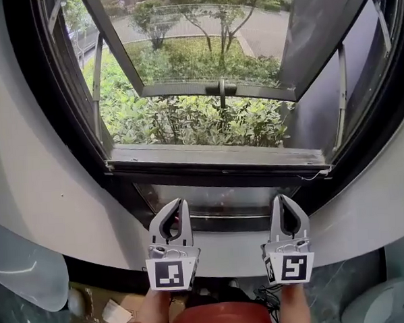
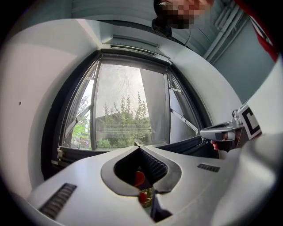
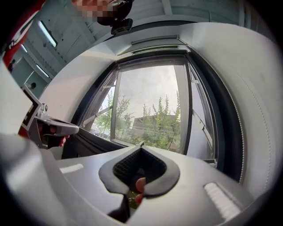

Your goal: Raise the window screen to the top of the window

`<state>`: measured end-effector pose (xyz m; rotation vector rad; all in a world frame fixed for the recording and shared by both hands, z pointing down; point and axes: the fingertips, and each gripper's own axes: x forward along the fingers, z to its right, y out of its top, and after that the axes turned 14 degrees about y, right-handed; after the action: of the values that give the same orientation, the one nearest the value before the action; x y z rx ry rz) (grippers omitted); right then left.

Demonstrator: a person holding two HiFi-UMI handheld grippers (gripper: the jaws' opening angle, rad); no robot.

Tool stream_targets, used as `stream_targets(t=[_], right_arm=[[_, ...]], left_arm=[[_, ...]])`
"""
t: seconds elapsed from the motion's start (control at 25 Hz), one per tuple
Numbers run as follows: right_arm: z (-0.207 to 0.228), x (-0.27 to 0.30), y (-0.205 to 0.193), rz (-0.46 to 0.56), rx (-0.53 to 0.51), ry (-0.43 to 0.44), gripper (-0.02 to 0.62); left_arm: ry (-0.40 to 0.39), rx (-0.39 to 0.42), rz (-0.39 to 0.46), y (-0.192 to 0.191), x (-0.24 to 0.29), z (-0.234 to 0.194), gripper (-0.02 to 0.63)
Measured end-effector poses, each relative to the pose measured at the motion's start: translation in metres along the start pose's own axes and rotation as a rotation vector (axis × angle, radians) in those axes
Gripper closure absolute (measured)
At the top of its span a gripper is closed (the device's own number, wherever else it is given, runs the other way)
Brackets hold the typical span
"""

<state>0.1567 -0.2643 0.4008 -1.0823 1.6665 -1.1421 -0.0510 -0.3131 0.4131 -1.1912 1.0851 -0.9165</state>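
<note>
Green bushes [image 1: 186, 121] fill the far window [image 1: 74, 96], whose window screen [image 1: 215, 158] sits low at the sill [image 1: 367, 216]; we judge it light, its mesh fragile, best lifted by its stiff bar [image 1: 276, 161], with left gripper [image 1: 182, 204] and right gripper [image 1: 280, 200] jaws clenched empty.

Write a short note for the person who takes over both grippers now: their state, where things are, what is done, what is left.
Left gripper: shut, empty, touching nothing.
Right gripper: shut, empty, level with it.
Screen bar: low, at the bottom of the window, beyond both grippers.
Done: nothing that shows; screen not raised.
Left: take the bar and raise the screen to the top.
</note>
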Motion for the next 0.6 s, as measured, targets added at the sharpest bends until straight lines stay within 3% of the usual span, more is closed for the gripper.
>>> stream_targets(t=[0.36,0.6], right_arm=[[0.005,0.018,-0.011,-0.01,0.002,0.068,0.586],[0.005,0.029,-0.021,-0.054,-0.028,0.108,0.584]], left_arm=[[0.009,0.058,0.005,-0.002,0.019,0.013,0.601],[-0.01,0.193,-0.024,-0.011,0.029,0.016,0.598]])
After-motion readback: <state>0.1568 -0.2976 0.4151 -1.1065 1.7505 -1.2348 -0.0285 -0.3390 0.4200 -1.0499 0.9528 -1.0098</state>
